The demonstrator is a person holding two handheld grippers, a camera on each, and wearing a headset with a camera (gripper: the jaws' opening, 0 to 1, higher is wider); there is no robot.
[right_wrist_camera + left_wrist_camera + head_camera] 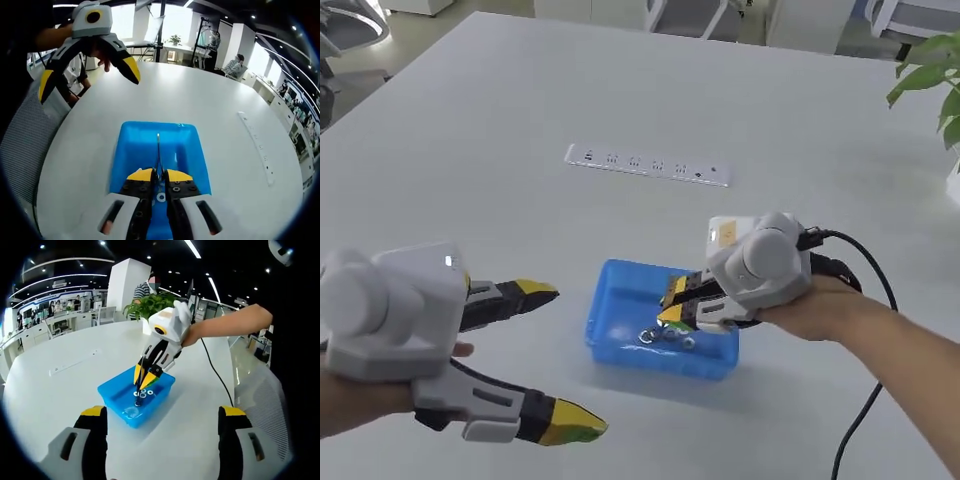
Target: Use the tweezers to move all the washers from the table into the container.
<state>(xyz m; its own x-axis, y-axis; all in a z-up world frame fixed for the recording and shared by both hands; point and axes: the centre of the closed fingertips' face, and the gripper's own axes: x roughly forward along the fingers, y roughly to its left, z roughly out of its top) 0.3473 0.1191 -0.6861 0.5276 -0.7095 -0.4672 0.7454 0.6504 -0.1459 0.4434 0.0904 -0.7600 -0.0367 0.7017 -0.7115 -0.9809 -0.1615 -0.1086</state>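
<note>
Right claw [159, 175] is pinched narrow on the tweezers [158, 150], whose long axis runs straight ahead of it, tips down inside the container [130, 145]. Washers [665, 337] lie just beneath those tips, on the container floor. Left claw [565, 360] hangs wide and empty, farther off over the tabletop [520, 100].

An open-plan office; a large white table [500, 110] with a power strip [647, 165]; office chairs [348, 30] at its far edge; a potted plant [932, 70] far right; strip ceiling lights [192, 247].
</note>
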